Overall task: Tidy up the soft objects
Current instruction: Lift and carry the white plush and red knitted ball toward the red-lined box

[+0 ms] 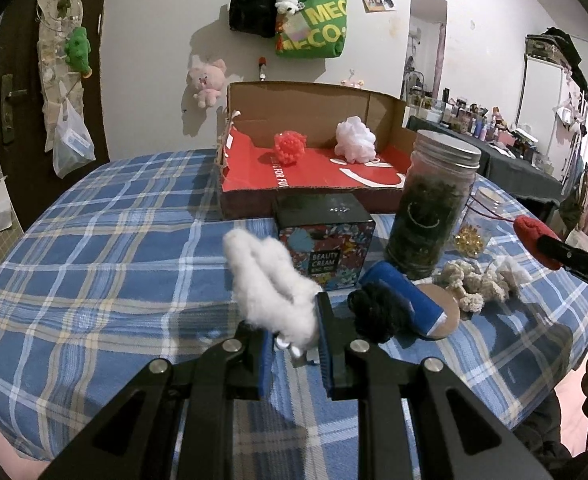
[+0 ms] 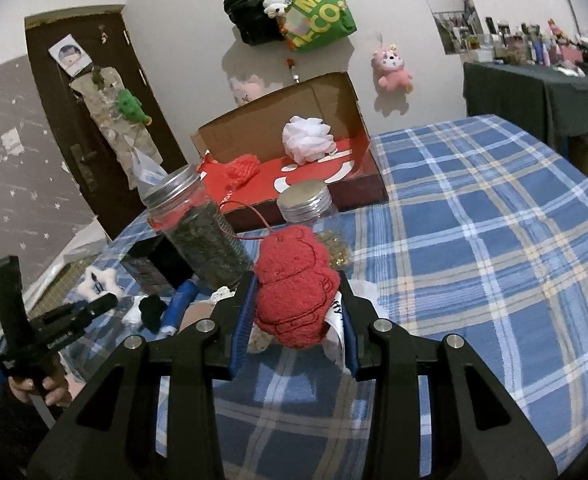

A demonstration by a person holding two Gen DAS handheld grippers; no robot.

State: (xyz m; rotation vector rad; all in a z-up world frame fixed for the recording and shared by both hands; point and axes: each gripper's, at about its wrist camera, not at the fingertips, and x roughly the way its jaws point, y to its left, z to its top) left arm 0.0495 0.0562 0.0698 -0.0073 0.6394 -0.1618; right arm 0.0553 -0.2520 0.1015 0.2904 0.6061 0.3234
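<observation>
My left claw [image 1: 296, 338] is closed narrow on a fluffy white plush [image 1: 269, 284] with two long ear-like lobes — it sticks up and to the left from between the pads, lifted off the blue plaid bed [image 1: 105, 240]. My right claw [image 2: 294, 320] grips a flat red fuzzy toy [image 2: 296, 286] stitched with a figure's outline; a white tag hangs beside its right pad. Ahead on the bed stands an open cardboard box [image 1: 314, 98] with a red floor, holding a red pom-pom [image 1: 288, 148] and a white puff [image 1: 354, 139]. The left view shows a blue roll [image 1: 404, 300], a black yarn clump [image 1: 376, 310] and beige knitted pieces [image 1: 474, 284] near the tall jar [image 1: 434, 204]. The right view alone shows my left hand [image 2: 43, 390] on its handle.
</observation>
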